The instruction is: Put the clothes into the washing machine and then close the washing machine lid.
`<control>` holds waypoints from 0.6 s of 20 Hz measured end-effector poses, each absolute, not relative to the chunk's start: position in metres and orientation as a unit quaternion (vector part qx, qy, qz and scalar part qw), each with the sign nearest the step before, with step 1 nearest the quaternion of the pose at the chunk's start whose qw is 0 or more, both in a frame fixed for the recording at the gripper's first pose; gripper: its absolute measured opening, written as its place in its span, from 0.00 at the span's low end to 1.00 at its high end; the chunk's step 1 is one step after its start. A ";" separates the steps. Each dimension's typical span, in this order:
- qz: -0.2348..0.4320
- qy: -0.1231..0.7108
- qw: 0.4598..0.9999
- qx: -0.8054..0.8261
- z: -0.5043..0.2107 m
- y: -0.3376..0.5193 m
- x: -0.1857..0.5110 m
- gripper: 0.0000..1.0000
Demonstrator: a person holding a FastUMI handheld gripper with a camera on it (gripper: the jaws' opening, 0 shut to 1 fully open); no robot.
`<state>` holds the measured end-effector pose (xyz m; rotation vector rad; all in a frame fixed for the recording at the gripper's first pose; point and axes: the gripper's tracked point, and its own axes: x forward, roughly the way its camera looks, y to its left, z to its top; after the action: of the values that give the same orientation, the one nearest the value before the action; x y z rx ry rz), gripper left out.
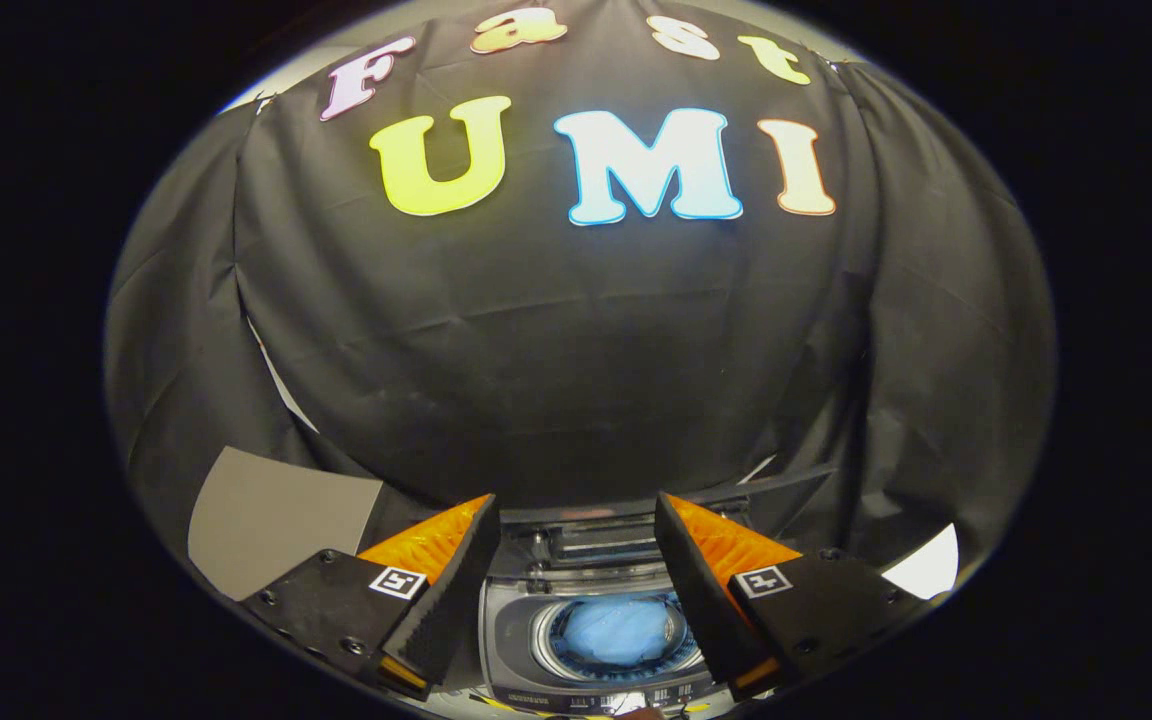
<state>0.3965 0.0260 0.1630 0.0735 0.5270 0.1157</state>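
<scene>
A small grey top-loading washing machine (514, 640) stands below and between my fingers. Its lid (601, 540) is raised at the back, leaving the round drum open. A light blue garment (618, 630) lies bunched inside the drum. My gripper (576, 520) hangs above the machine, open, with nothing between its fingers. The fingertips sit over the rear edge of the machine, near the raised lid, without touching it.
The black booth cloth hangs close behind the machine. A grey panel (271, 515) leans beside the left finger. A white patch (926, 565) shows past the right finger. The machine's control strip (601, 695) runs along its front edge.
</scene>
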 end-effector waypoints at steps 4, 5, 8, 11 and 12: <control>0.049 0.270 0.961 0.036 0.147 0.028 0.436 0.96; 0.047 0.272 0.961 0.034 0.141 0.028 0.444 0.96; 0.045 0.276 0.960 0.011 0.127 0.026 0.469 0.96; 0.045 0.284 0.958 -0.021 0.111 0.022 0.480 0.96; 0.045 0.286 0.957 -0.026 0.105 0.021 0.482 0.96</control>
<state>0.4825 0.0206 0.1052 -0.0524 0.5795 0.0918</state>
